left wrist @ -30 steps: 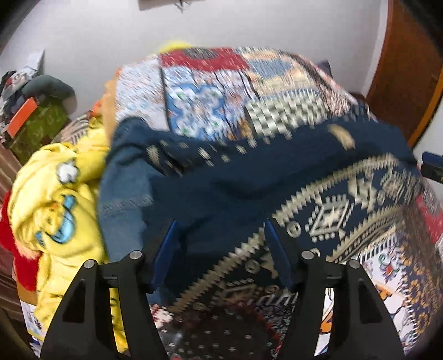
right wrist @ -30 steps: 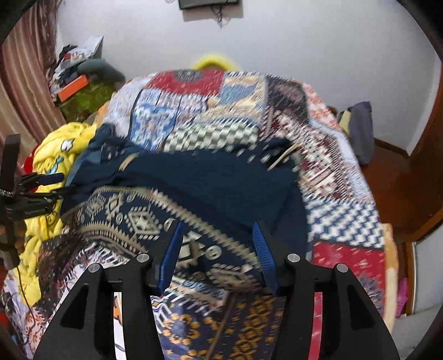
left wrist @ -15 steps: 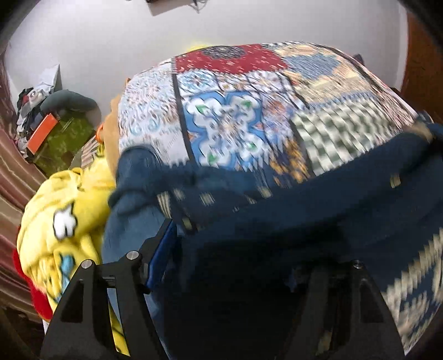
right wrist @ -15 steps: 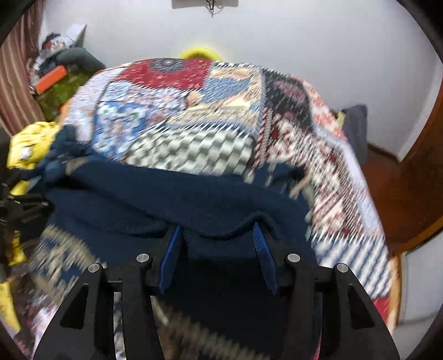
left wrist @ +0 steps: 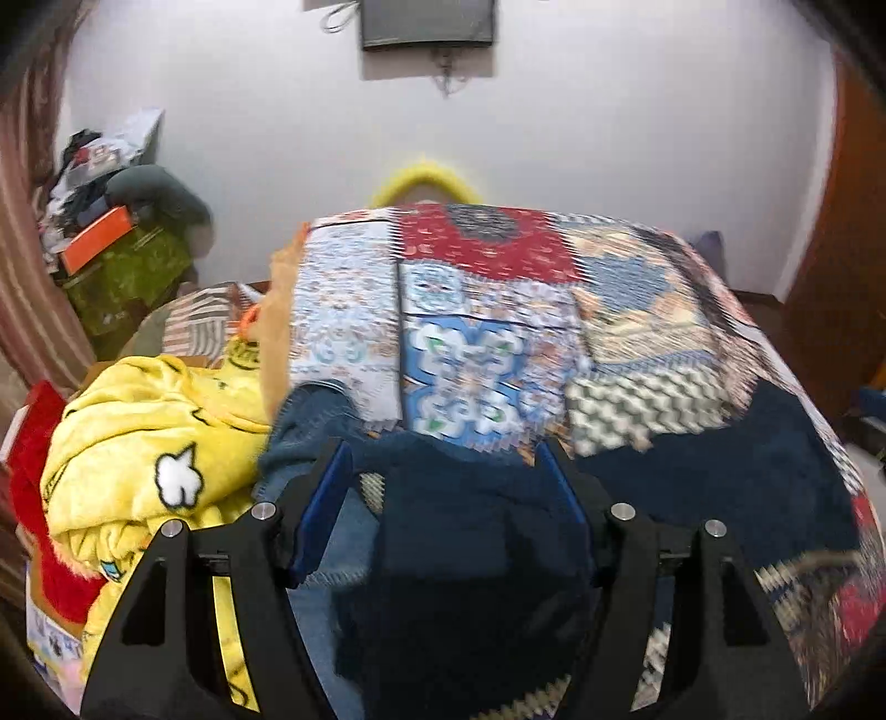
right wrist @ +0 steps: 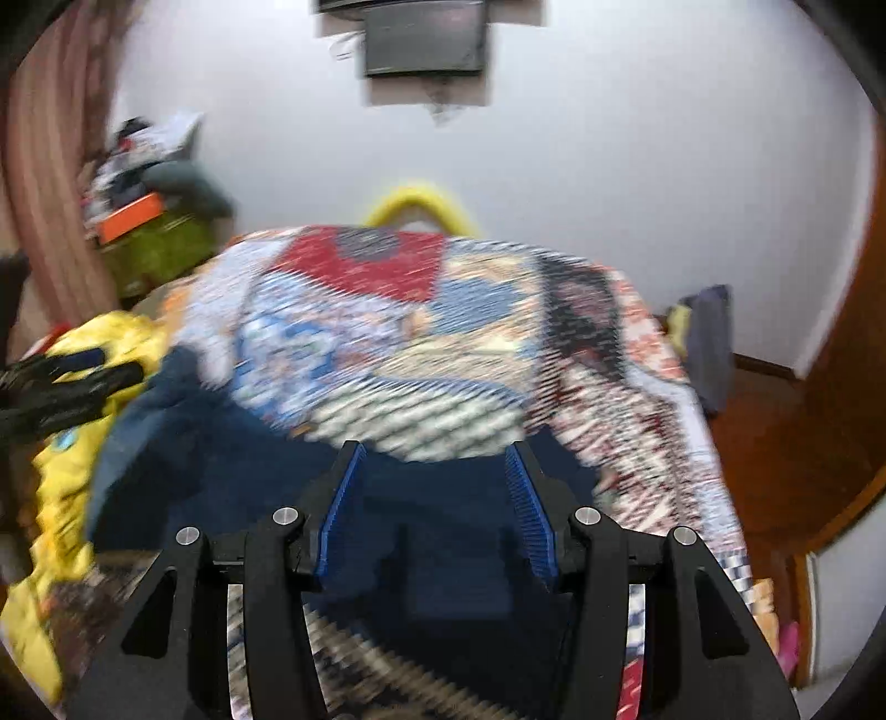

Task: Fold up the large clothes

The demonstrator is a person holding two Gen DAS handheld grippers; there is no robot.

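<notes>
Fabric is travelling: a second ago the navy patterned garment (left wrist: 470, 554) was lying spread on the bed with its gold-print border facing up, and now its plain navy side is showing, with the edge being carried away from the near side toward the wall-mounted screen (left wrist: 427, 23). Judged from this, the first fold is in progress, the near half being brought over the far half; the edge is not yet laid down.

Left tool (left wrist: 446, 459): the jaws have just been opening slightly, and cloth is bunched between them, filling the gap up to the blue pads (left wrist: 326, 509). Whether the pads are pressing on it, I cannot tell; blur is hiding the contact. Right tool (right wrist: 434, 459): the jaws are standing partly apart with navy cloth between them; the ribbed pads (right wrist: 338, 509) are showing clear on their inner faces, so grip there is also uncertain.

Garment position relative to the screen: it is lying on the patchwork bedspread (left wrist: 487, 343), on the half of the bed farthest from the screen, directly under and between both tools. The yellow blanket (left wrist: 149, 443) is sitting beside the garment's left edge, touching or nearly so. The left tool is visible at the far left of the right wrist view.
</notes>
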